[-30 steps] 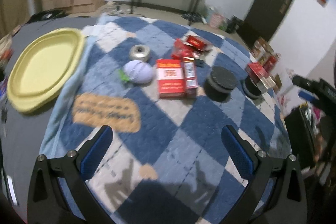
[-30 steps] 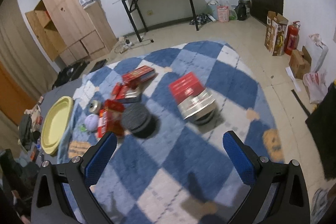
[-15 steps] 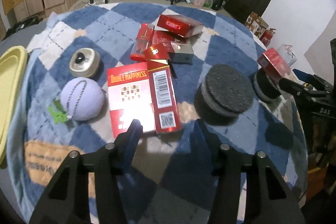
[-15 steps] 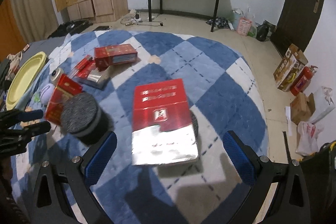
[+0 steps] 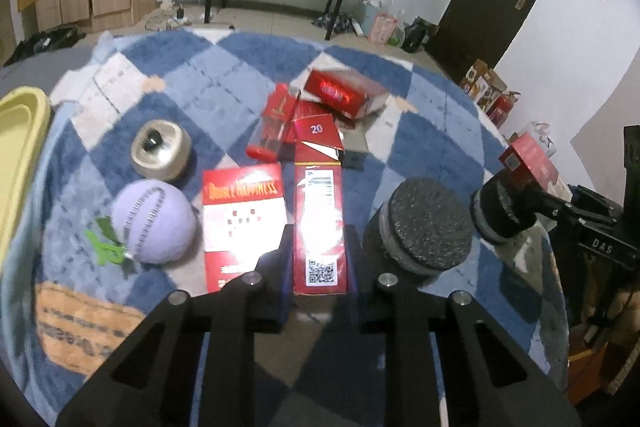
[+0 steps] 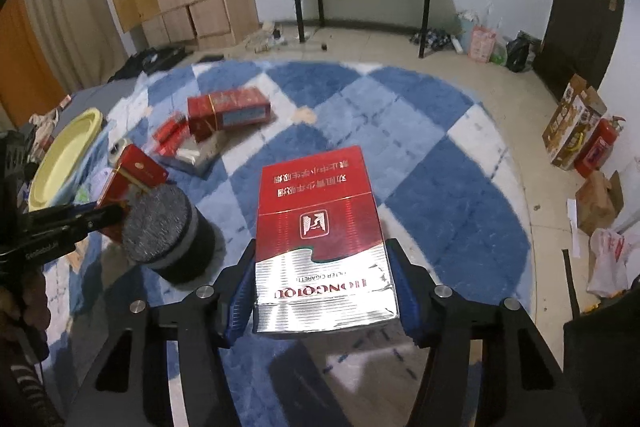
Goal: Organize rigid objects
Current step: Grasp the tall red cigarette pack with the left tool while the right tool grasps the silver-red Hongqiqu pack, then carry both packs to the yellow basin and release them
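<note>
My left gripper (image 5: 318, 255) is shut on a narrow red cigarette box (image 5: 319, 211) with a barcode and QR code. Its jaws have closed in and the pads press both long sides. The box lies on the blue checked rug (image 5: 224, 67). My right gripper (image 6: 322, 287) is shut on a red and silver cigarette box (image 6: 320, 227), pads against its sides. In the left wrist view that box (image 5: 530, 159) rests on a black round puck (image 5: 496, 215). The left gripper (image 6: 100, 217) shows at the left of the right wrist view.
A Double Happiness box (image 5: 242, 219), a purple ball (image 5: 154, 223) and a silver round tin (image 5: 162, 151) lie left of my left gripper. Another black puck (image 5: 426, 227) stands to its right. Behind lies a pile of red boxes (image 5: 344, 95). A yellow tray (image 5: 20, 155) sits far left.
Both grippers came forward and down to the boxes. Each went from wide open to shut on its box, the left on the narrow red one, the right on the red and silver one.
</note>
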`<control>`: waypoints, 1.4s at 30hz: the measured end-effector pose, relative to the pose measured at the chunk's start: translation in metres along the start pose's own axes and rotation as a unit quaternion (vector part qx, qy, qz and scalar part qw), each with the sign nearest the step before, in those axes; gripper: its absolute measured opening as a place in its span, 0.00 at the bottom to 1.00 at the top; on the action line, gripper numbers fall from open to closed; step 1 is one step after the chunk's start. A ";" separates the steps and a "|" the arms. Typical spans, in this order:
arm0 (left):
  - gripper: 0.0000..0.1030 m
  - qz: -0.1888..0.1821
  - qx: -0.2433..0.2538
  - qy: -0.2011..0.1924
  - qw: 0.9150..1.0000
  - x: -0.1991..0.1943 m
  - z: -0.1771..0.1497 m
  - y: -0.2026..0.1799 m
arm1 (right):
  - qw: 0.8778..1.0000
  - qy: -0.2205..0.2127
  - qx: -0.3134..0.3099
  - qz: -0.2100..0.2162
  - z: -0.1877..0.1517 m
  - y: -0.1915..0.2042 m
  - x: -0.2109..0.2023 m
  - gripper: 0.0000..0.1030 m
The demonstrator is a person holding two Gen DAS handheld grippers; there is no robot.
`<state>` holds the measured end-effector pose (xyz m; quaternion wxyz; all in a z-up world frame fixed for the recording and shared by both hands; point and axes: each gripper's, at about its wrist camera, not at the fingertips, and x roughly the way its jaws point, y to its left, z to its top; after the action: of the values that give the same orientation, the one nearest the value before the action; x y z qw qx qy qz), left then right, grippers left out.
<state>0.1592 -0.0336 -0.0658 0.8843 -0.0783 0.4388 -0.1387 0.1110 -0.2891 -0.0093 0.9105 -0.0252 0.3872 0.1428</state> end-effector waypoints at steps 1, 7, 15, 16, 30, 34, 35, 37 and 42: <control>0.23 0.002 0.002 -0.003 1.000 -0.006 0.002 0.001 | 1.000 -0.007 0.000 -0.001 -0.001 0.002 -0.006 0.57; 0.23 0.040 0.009 -0.044 0.998 -0.065 0.025 0.039 | 0.999 -0.043 -0.007 0.029 0.016 0.044 -0.046 0.57; 0.23 0.170 -0.035 -0.079 0.982 -0.147 0.027 0.197 | 0.980 -0.043 -0.114 0.155 0.078 0.225 -0.028 0.57; 0.23 0.184 -0.048 -0.077 0.979 -0.151 0.024 0.220 | 0.976 -0.040 -0.128 0.170 0.083 0.255 -0.017 0.57; 0.23 0.203 -0.169 -0.003 0.964 -0.111 -0.020 0.372 | 0.929 0.080 -0.297 0.207 0.070 0.495 0.161 0.57; 0.23 0.200 -0.166 -0.007 0.965 -0.107 -0.023 0.369 | 0.929 0.102 -0.295 0.197 0.072 0.498 0.196 0.57; 0.24 0.203 -0.167 -0.007 0.965 -0.106 -0.022 0.369 | 0.929 0.099 -0.298 0.197 0.072 0.498 0.199 0.58; 0.61 0.218 -0.172 -0.009 0.961 -0.109 -0.022 0.370 | 0.928 0.093 -0.302 0.198 0.070 0.500 0.194 0.70; 0.97 0.250 -0.181 -0.092 0.947 -0.155 -0.008 0.339 | 0.938 0.053 -0.270 0.212 0.069 0.479 0.144 0.98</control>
<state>0.1232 0.3369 -0.0426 0.8978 -0.1375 0.3791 0.1769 0.1205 0.2151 -0.0325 0.7964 -0.1948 0.3783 0.4298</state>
